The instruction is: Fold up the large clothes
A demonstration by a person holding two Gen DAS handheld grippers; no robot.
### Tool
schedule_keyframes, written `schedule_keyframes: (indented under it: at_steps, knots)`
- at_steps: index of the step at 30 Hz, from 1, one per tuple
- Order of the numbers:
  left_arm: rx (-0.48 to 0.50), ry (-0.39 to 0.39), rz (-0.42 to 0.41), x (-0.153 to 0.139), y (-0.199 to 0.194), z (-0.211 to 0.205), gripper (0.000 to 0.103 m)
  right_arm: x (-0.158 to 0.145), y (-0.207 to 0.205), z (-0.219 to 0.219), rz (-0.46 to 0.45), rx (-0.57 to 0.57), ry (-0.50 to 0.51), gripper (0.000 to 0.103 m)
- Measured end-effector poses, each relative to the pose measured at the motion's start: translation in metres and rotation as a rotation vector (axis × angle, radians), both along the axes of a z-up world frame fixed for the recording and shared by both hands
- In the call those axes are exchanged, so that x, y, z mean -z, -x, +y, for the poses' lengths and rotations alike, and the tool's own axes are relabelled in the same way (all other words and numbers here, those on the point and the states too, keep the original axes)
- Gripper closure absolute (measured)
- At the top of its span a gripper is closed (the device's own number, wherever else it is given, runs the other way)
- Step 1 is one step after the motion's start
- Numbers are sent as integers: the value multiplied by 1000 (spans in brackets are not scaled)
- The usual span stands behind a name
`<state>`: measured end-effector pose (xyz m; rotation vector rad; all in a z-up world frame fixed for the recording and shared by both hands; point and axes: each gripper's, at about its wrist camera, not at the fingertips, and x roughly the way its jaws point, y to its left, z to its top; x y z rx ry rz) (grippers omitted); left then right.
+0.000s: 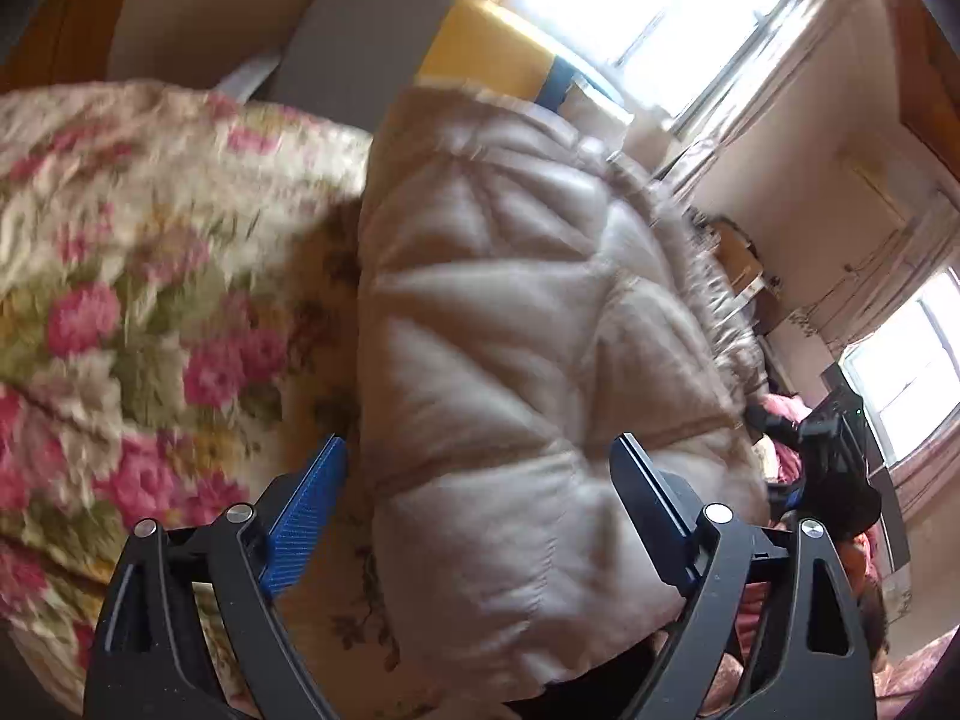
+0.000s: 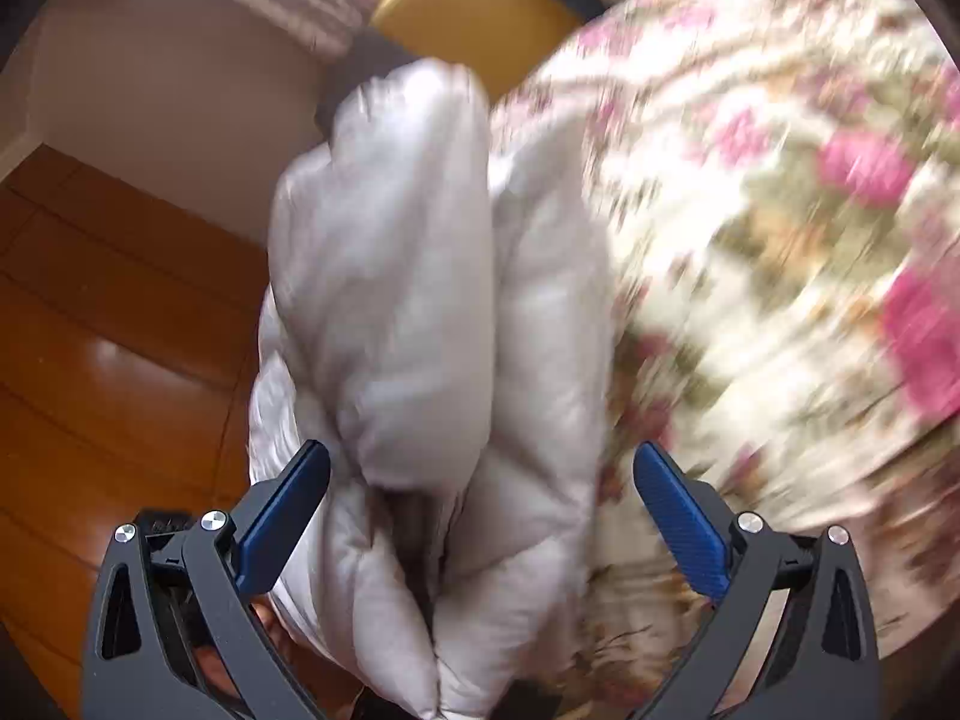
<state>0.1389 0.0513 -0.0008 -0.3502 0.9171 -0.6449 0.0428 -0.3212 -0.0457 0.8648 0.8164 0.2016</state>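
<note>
A pale beige quilted puffer jacket (image 1: 510, 348) lies folded into a thick bundle on a floral bedspread (image 1: 120, 252). My left gripper (image 1: 480, 456) is wide open, its blue-padded fingers (image 1: 306, 516) either side of the jacket's near end without clamping it. In the right wrist view the same jacket (image 2: 420, 300) shows as doubled puffy layers at the bed's edge. My right gripper (image 2: 480, 468) is also wide open, its fingers (image 2: 678, 516) straddling the bundle. Both views are motion-blurred.
The floral bedspread (image 2: 780, 210) fills the right. A yellow and blue cushion (image 1: 492, 48) (image 2: 480, 12) lies beyond the jacket. Wooden floor (image 2: 120, 330) lies left of the bed. Bright windows (image 1: 660, 0) and furniture stand at the far right.
</note>
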Motion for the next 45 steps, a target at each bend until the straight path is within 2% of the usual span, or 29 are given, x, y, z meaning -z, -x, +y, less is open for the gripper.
schedule_keyframes:
  at_steps: [1, 5, 8, 9, 11, 13, 15, 17, 19, 20, 24, 29, 33, 34, 37, 39, 45]
  knots:
    - [-6, -2, -11, -5, -4, 1, 12, -11, 1, -8, -27, 32, 17, 2]
    - [-62, -47, -30, -23, -32, -9, 12, -52, -19, -17, -90, 80, 105, 2]
    - [-48, -106, -39, -35, -47, -30, 12, -76, -50, 5, -109, 89, 311, 2]
    - [-40, -155, -38, -35, -51, -40, 12, -78, -63, 11, -102, 79, 377, 2]
    - [-14, -272, -35, -26, -59, -62, 11, -67, -82, 25, -10, 68, 514, 2]
    - [-6, -309, -33, -12, -59, -73, 9, -43, -88, 26, 59, 85, 573, 2]
    - [17, -322, -60, -4, -55, -82, 6, -17, -83, 11, 92, 113, 513, 2]
    - [34, -382, -127, 4, -46, -97, 5, 13, -74, -9, 126, 135, 380, 2]
    - [29, -411, -151, 9, -43, -103, 5, 31, -66, -23, 132, 159, 255, 2]
    - [28, -412, -149, 9, -43, -103, 5, 33, -64, -25, 127, 165, 232, 2]
    - [9, -343, -126, 0, -44, -81, 4, 9, -51, -19, 85, 116, 225, 2]
    - [-47, -239, -100, -9, -40, -45, 4, -13, -32, -7, 22, -3, 91, 2]
    - [-22, -153, 23, 10, -51, -23, 4, 3, -45, 3, 114, -61, 85, 2]
    - [0, -106, 78, 18, -54, -20, 4, 10, -48, 4, 146, -71, 82, 2]
    - [40, 23, 200, 36, -59, -15, 4, 33, -61, 2, 173, -107, -57, 2]
    - [65, 45, 199, 39, -57, -18, 4, 43, -70, 1, 170, -129, -122, 2]
    - [100, 51, 179, 42, -52, -32, 4, 44, -94, 14, 84, -188, -102, 4]
